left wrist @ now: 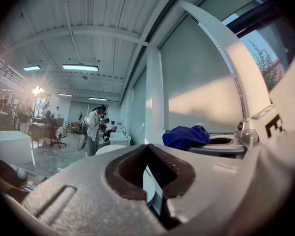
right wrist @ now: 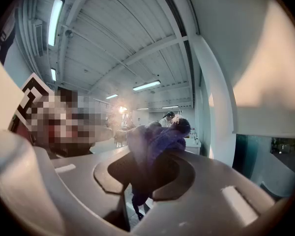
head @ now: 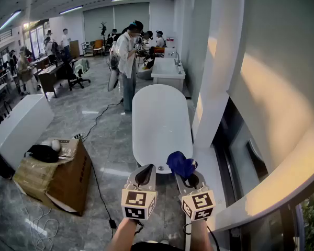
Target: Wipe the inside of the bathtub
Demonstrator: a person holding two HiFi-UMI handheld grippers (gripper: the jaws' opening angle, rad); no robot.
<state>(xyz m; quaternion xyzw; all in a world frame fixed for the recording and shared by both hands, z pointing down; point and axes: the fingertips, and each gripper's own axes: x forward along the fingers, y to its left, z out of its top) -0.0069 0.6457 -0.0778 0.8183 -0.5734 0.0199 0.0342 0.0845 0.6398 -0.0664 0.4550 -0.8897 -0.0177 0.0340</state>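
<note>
The right gripper (right wrist: 146,178) is clenched on a dark blue crumpled cloth (right wrist: 155,141); the cloth stands up out of the jaws in a bunch. In the head view this cloth (head: 180,164) hangs over the near right rim of the white oval bathtub (head: 159,119), and it does not seem to touch the inner surface. At 9 o'clock from it, just beside, the left gripper (head: 145,174) has its jaws closed on nothing.

I judge that wiping has not begun. The next move calls for lowering the cloth into the tub and pressing it flat on the inner wall.

The bathtub lies at 12 o'clock from the grippers. Its long axis runs from 6 to 12 o'clock, away from the person.
</note>
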